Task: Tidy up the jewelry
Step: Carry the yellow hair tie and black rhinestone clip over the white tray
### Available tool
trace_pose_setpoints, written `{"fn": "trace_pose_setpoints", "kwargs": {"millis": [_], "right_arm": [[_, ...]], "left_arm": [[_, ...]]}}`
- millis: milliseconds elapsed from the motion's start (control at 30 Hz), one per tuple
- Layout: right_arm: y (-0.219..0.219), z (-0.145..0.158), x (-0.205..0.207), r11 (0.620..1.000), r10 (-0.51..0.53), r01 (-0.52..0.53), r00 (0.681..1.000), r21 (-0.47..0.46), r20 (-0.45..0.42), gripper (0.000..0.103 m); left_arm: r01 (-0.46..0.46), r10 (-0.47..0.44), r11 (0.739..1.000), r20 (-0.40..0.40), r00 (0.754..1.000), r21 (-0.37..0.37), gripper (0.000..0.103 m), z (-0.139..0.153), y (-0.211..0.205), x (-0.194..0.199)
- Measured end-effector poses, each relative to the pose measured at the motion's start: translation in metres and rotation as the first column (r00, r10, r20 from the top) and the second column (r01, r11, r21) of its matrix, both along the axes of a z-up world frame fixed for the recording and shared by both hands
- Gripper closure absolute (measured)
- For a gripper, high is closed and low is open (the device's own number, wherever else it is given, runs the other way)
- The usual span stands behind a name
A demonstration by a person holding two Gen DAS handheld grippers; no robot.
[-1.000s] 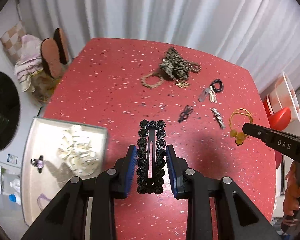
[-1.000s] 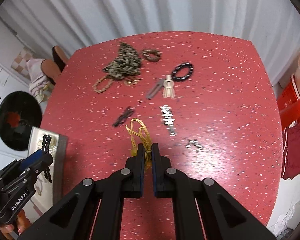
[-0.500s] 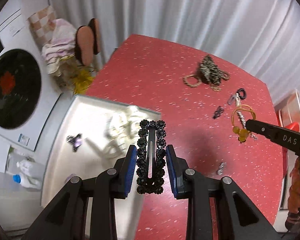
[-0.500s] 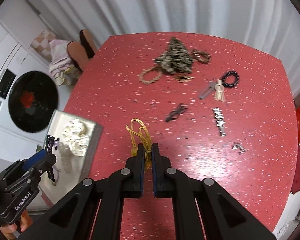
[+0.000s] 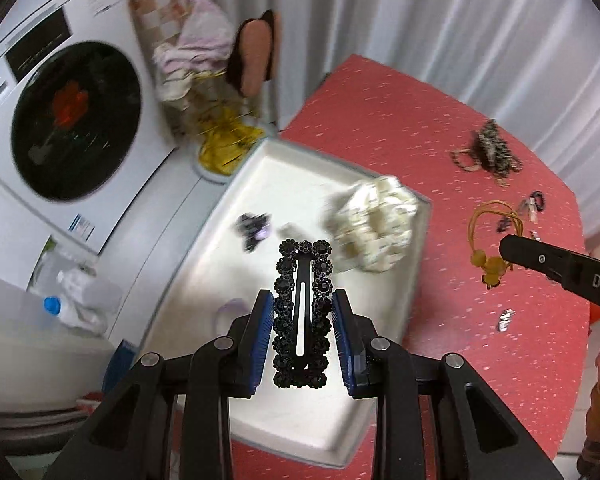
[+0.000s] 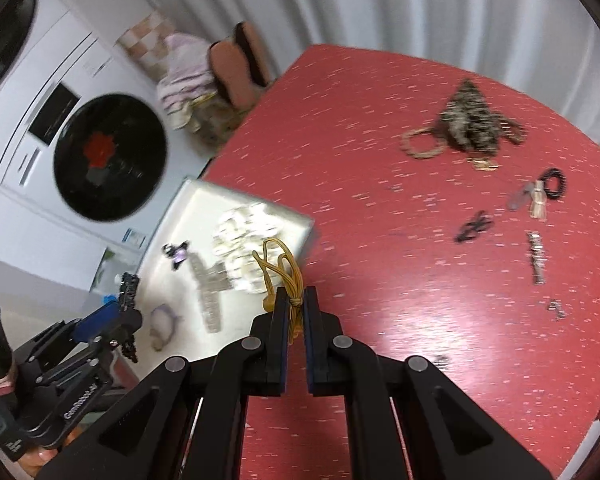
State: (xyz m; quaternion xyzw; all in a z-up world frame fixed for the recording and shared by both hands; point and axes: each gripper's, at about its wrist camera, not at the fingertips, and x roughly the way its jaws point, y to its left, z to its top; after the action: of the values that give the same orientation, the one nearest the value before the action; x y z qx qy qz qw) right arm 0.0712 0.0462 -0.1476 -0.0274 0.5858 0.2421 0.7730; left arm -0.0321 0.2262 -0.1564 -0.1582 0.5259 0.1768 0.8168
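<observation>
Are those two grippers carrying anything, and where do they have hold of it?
Left gripper clamps the black beaded hair clip by its long sides, lower half. Right gripper pinches the yellow elastic hair tie at its knotted end.

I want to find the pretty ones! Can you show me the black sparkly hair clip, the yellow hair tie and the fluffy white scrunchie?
black hair clip [image 5: 301,280], left wrist view, on its middle bar.
yellow hair tie [image 6: 280,266], right wrist view, on its loops.
white scrunchie [image 5: 376,224], left wrist view, on its ruffled middle.
</observation>
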Motion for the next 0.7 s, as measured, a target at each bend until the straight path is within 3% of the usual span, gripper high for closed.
{"fn": "trace_pose_setpoints", "kwargs": {"millis": [400,700], "right_arm": [[0.075,-0.05,-0.033,0.992,0.126,-0.126,0.984,0.009,-0.126,0.096],[0.102,-0.09,-0.045,0.988,0.153,-0.157,0.962,0.0,-0.227,0.096]], "left_arm": [[-0.103,0.102,0.995,-0.087,0.991,-0.005,0.071,-0.049,0.038,-0.026],[-0.119,0.116,0.993,-0.139,0.983,-0.012,0.071,-0.08,0.043,-0.031]]}}
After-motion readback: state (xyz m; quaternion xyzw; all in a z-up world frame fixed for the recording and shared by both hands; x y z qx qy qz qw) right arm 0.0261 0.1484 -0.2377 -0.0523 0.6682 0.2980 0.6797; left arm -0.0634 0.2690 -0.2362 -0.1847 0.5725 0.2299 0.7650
